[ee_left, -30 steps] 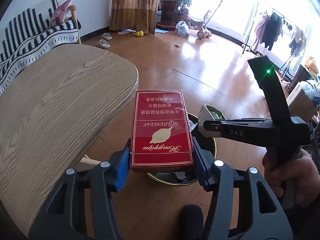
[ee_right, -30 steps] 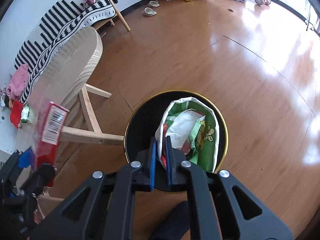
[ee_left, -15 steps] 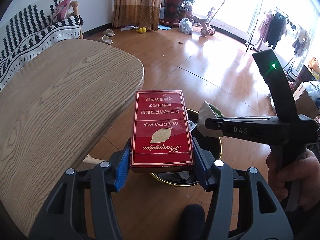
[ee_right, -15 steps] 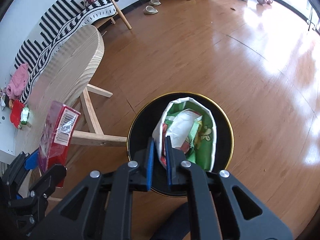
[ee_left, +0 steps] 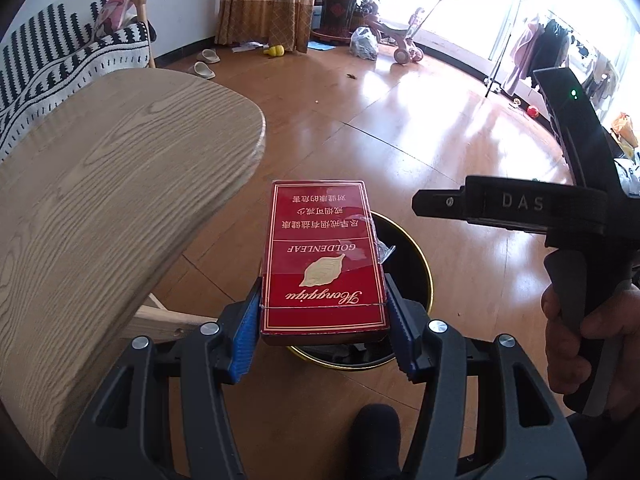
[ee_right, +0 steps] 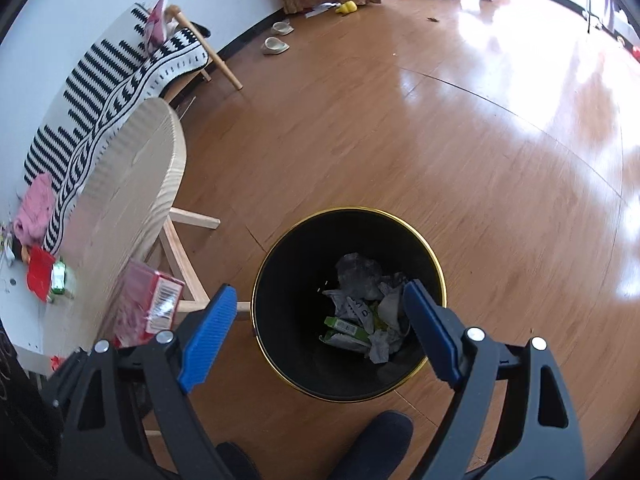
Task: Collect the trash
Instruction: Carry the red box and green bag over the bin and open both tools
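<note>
The red cigarette box (ee_left: 324,264) is clamped by its lower end between the blue pads of the left hand-held gripper (ee_left: 324,320), held in the air past the rounded edge of the wooden desk (ee_left: 120,184) and partly over the near rim of the black bin (ee_right: 348,304) on the floor. The right hand-held gripper (ee_right: 316,328) hangs above the bin's mouth with its jaws opening and nothing between them. Crumpled paper and a green wrapper (ee_right: 348,330) already lie at the bottom of the bin, so part of the collecting looks done. The box has yet to be dropped in. Small red and green items (ee_right: 48,280) lie on a white surface beyond the far side of the desk; whether they count as trash I cannot tell.
</note>
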Demonstrator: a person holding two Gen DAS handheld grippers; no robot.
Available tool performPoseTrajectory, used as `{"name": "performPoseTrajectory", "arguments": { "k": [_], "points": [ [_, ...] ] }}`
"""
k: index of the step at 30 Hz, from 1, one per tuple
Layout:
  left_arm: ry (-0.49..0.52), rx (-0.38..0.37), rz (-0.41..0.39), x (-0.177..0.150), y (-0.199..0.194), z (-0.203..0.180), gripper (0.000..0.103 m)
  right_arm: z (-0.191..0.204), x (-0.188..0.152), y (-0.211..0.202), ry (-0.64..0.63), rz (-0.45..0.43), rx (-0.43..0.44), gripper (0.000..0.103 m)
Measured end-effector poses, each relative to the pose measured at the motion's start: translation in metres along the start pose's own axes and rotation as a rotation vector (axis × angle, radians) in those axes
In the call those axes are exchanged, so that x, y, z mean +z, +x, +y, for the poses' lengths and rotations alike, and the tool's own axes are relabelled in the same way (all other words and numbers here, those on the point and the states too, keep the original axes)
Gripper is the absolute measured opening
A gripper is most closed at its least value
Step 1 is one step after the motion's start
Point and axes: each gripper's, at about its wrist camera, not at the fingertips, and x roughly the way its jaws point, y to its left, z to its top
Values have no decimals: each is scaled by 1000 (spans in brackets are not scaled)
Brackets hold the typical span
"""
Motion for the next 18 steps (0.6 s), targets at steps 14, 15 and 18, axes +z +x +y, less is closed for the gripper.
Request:
{"name": "performPoseTrajectory", "arguments": {
  "k": [14,15,18],
  "points": [
    [-18,-50,63,5,50,-6,56,-21,7,-14,71,-49,-25,85],
    [-17,-50,63,6,51,-7,58,-22,8,-14,73,-52,-27,85],
    [-17,-40,49,9,51,-9,79,-24,9,-17,82,-60,-26,85]
  ]
}}
